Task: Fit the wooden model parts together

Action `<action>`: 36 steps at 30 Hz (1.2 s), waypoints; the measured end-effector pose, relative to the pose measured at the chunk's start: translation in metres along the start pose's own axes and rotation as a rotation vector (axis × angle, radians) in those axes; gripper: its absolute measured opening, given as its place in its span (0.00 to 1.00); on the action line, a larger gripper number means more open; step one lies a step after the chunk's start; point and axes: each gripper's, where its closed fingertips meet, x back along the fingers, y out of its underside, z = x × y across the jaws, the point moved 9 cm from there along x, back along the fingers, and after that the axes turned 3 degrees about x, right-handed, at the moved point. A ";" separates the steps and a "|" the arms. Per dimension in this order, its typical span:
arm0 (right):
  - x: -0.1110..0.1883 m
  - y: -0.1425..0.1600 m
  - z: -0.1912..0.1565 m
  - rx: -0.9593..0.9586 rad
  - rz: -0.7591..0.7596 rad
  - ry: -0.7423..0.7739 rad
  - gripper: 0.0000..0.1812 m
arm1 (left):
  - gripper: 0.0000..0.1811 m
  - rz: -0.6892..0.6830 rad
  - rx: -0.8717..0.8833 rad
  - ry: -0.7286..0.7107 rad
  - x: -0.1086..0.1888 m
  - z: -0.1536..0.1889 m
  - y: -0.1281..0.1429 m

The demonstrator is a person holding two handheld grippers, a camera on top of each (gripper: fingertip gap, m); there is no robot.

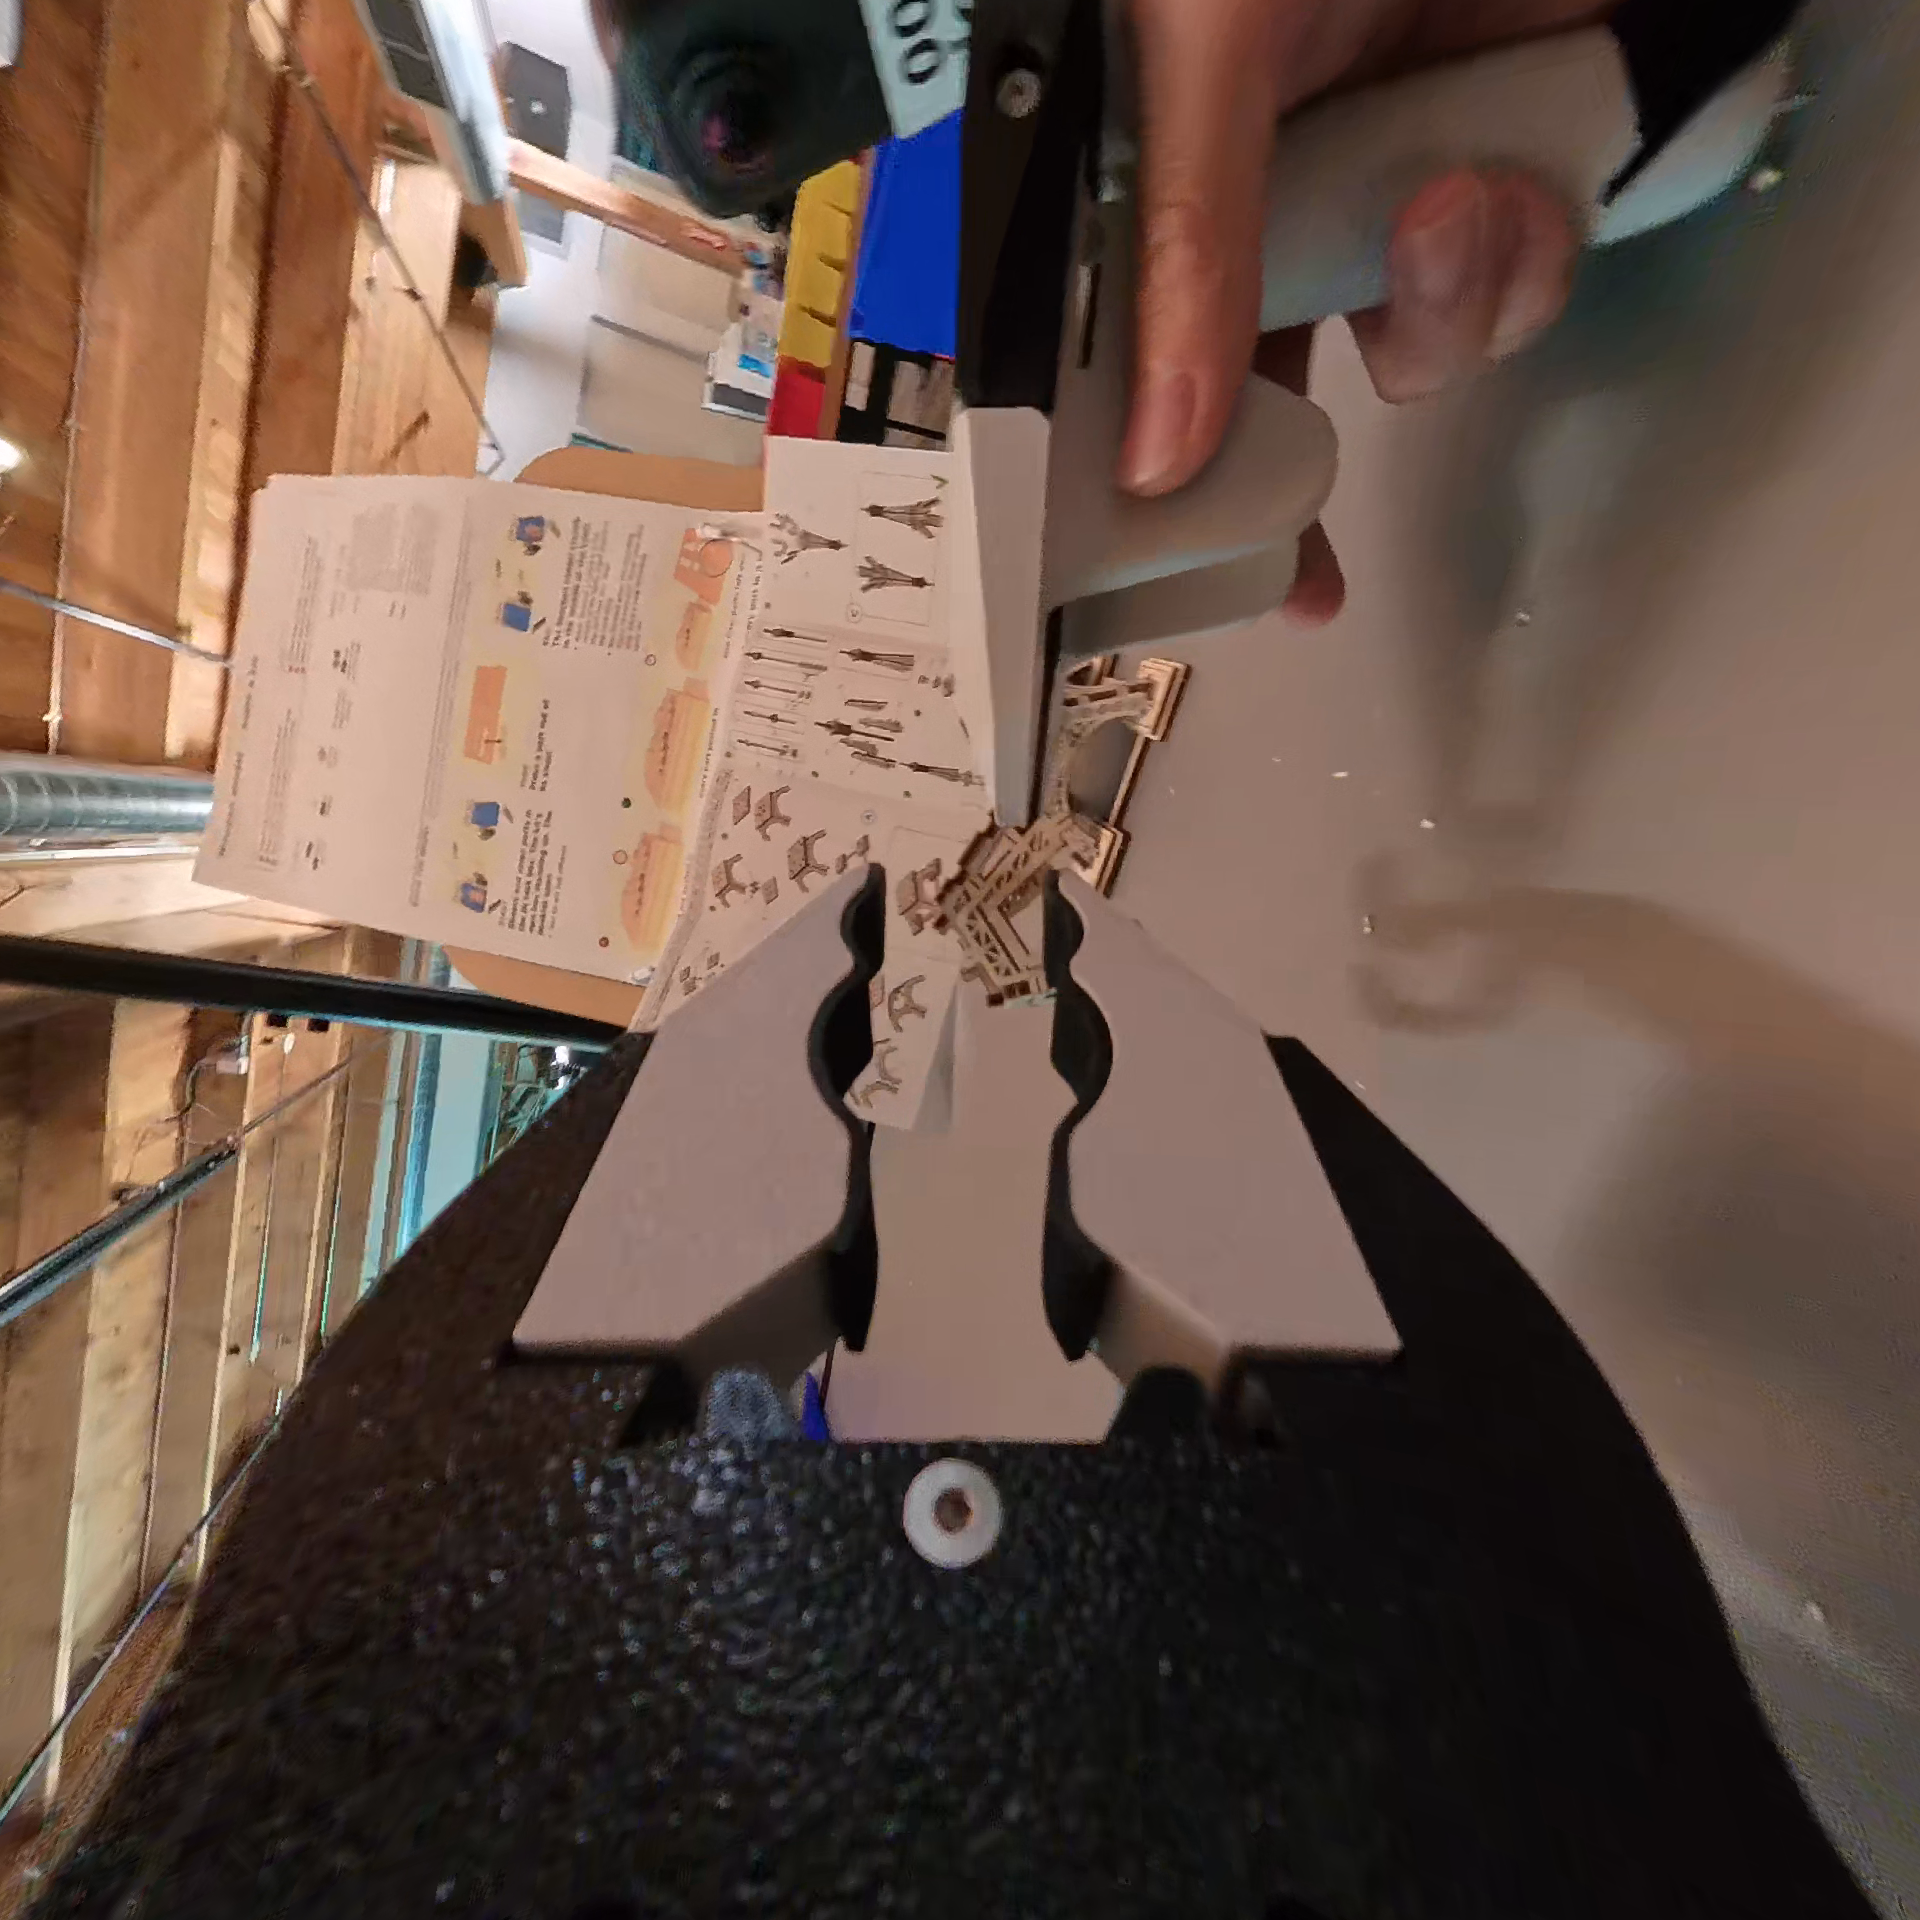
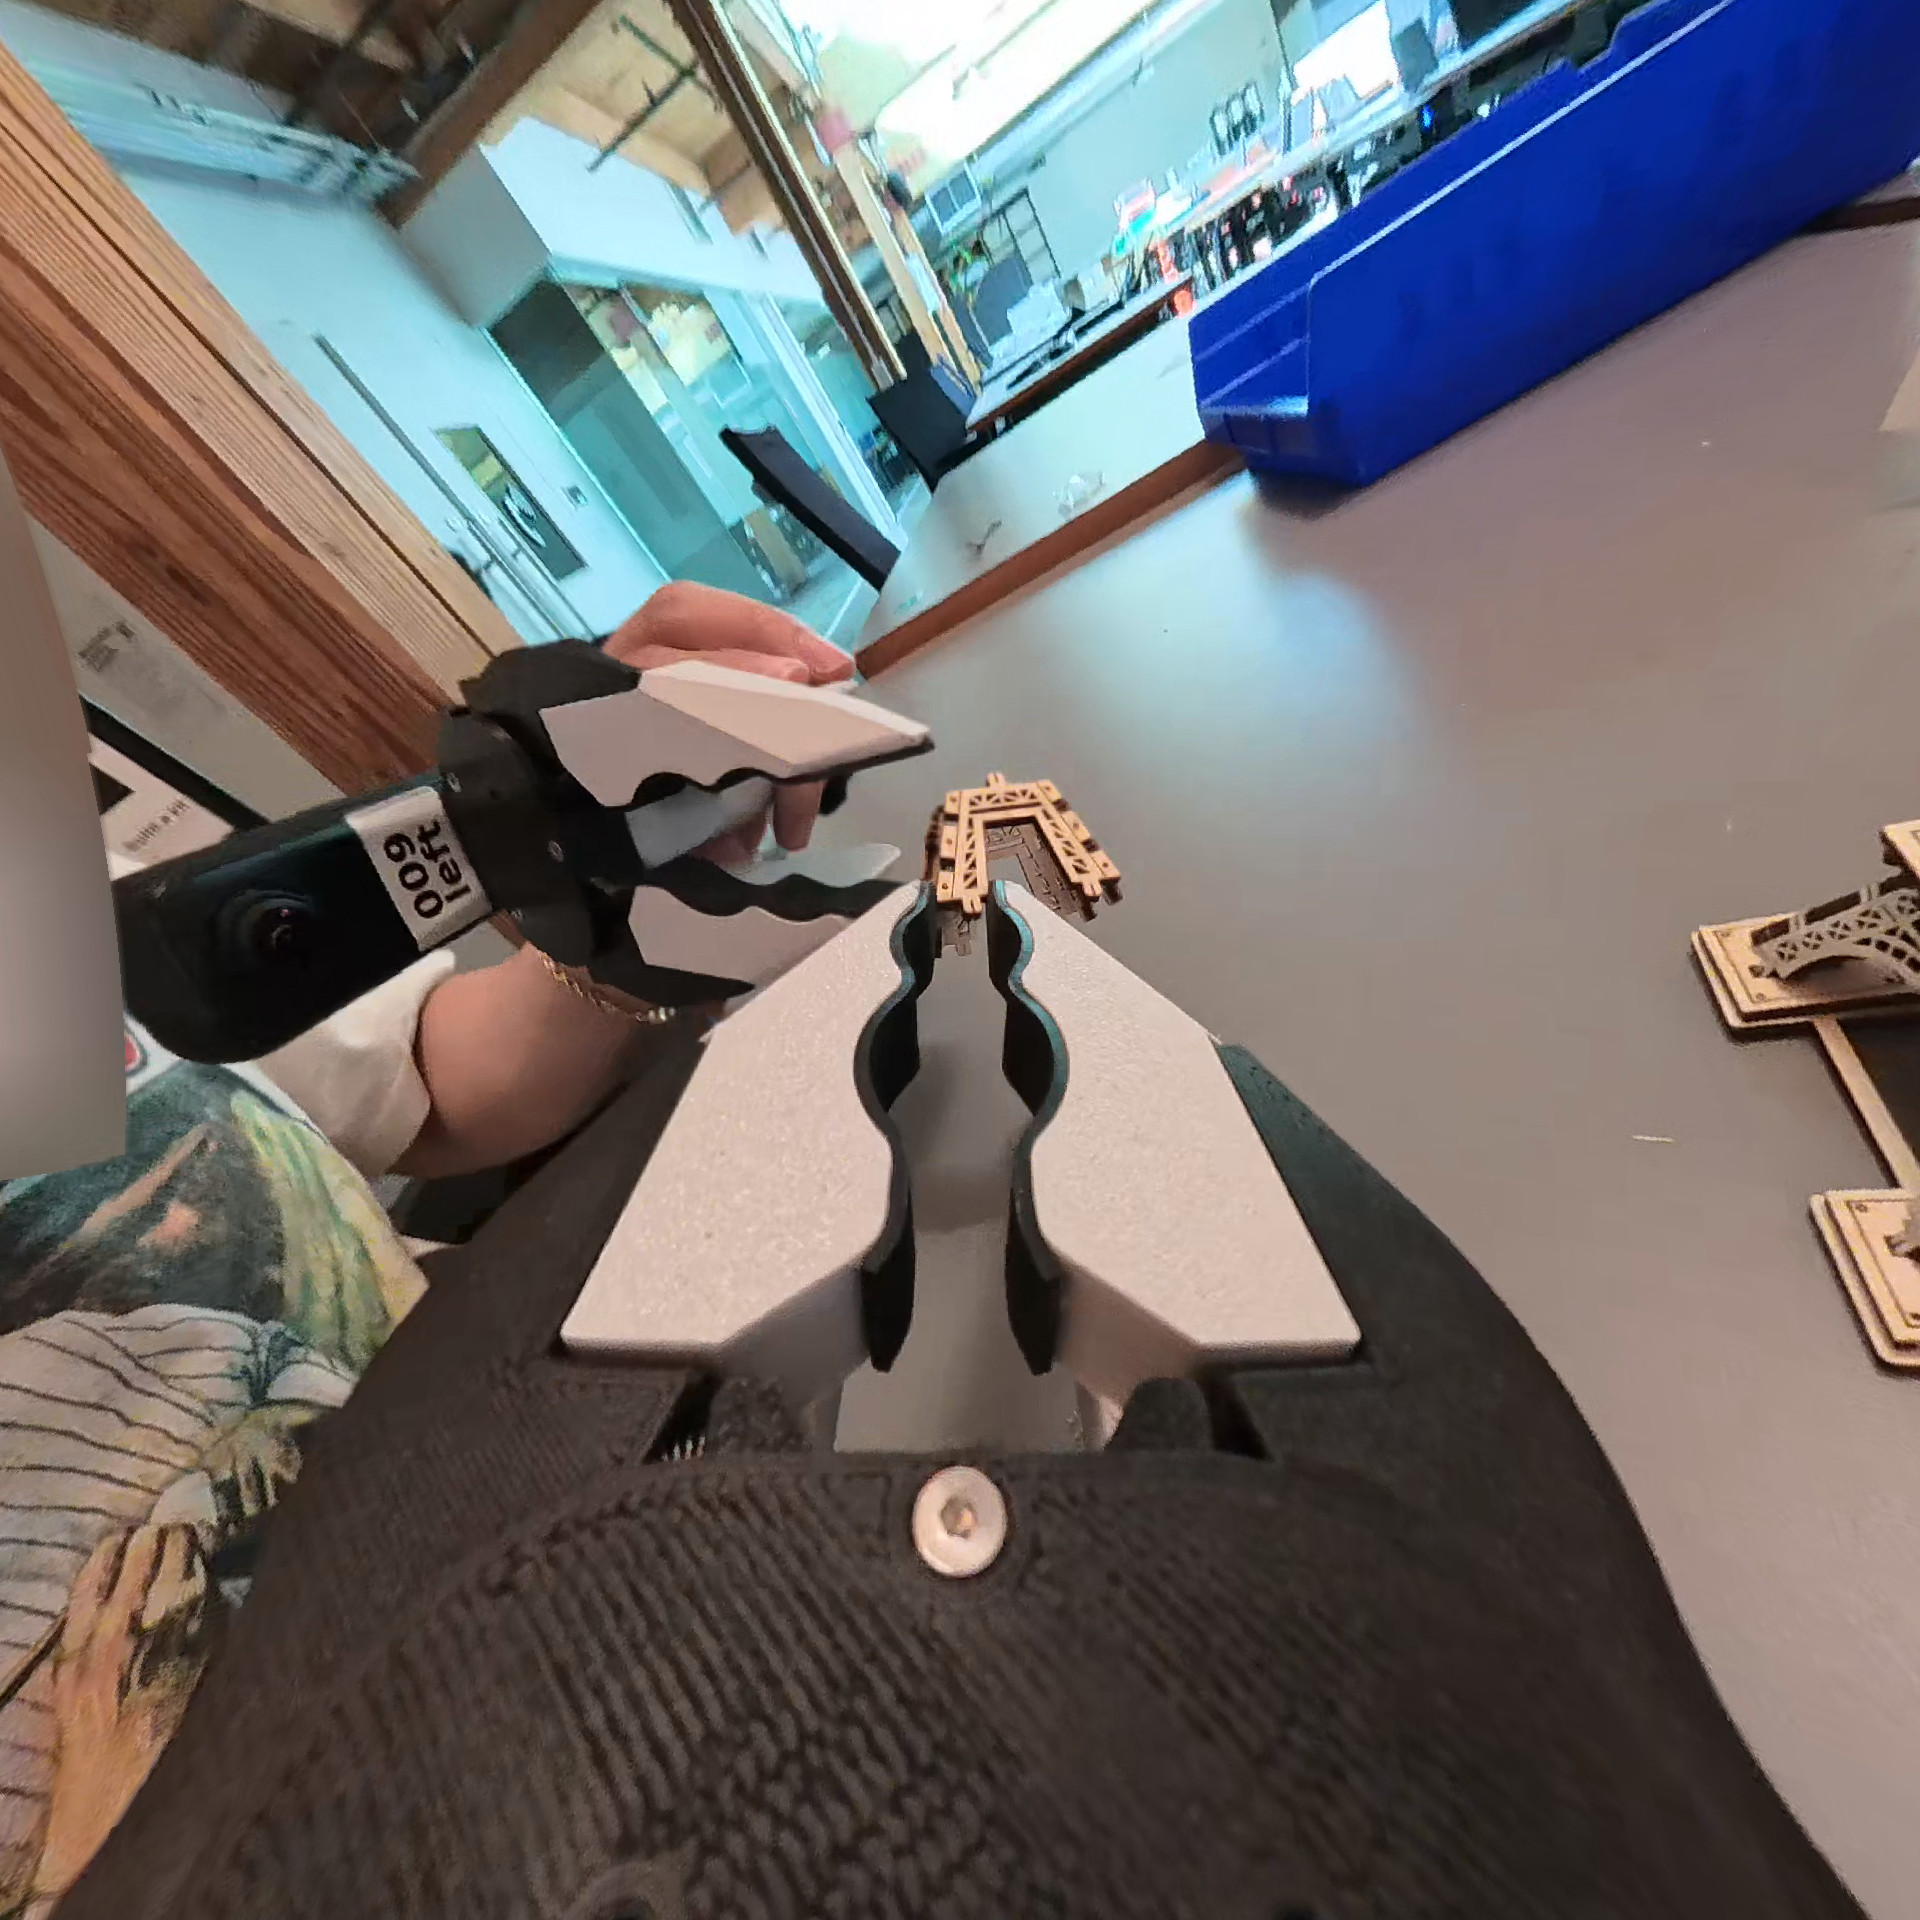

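Pinched in my right claw [image 2: 977, 902], one lattice tower section [image 2: 1023, 836] waits unjoined; left claw [image 2: 831, 821] gapes empty, base [image 2: 1829, 961] far right.

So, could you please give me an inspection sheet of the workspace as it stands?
Surface: grey table, smooth, mostly bare.
Job's things: small lattice piece held off the table; tower base resting on the table to the right.
Clutter: unfolded instruction sheet; a few wood chips; blue bin at the far edge.
Grippers: right gripper has its jaws shut on the lattice piece; left gripper has its jaws open and empty, close beside the piece.
Cables: nothing seen.
Surroundings: wooden beams, glass partitions, more benches behind.
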 end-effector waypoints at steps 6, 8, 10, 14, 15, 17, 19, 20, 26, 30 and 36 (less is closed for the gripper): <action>0.000 0.003 -0.004 0.084 -0.119 0.013 0.04 | 0.11 -0.022 -0.050 0.095 0.000 0.006 -0.001; 0.000 0.003 -0.005 0.105 -0.136 0.016 0.04 | 0.08 -0.021 -0.062 0.119 0.000 0.009 -0.001; 0.002 0.002 -0.005 0.116 -0.125 0.016 0.04 | 0.07 -0.019 -0.049 0.116 -0.001 0.009 -0.001; 0.006 -0.001 -0.005 0.096 -0.065 -0.025 0.04 | 0.06 0.004 -0.027 0.085 -0.001 0.007 -0.003; 0.007 -0.002 -0.005 0.086 -0.051 -0.033 0.05 | 0.06 0.005 -0.023 0.084 -0.001 0.006 -0.003; 0.009 -0.004 -0.003 0.067 -0.022 -0.039 0.04 | 0.06 0.014 -0.018 0.074 0.000 0.005 -0.002; 0.010 -0.004 -0.002 0.054 -0.019 -0.041 0.03 | 0.05 0.021 -0.003 0.066 0.000 0.004 -0.002; 0.009 -0.003 -0.002 0.055 -0.020 -0.046 0.04 | 0.05 0.019 -0.002 0.064 0.000 0.004 -0.002; 0.005 -0.002 -0.009 0.154 -0.045 -0.034 0.09 | 0.04 0.004 -0.010 0.048 0.000 0.003 -0.002; 0.002 -0.005 -0.013 0.228 -0.031 0.016 0.10 | 0.04 -0.011 -0.033 -0.005 -0.001 0.001 -0.002; -0.001 -0.010 -0.020 0.323 0.020 0.087 0.09 | 0.05 -0.016 -0.100 -0.101 0.000 0.000 -0.005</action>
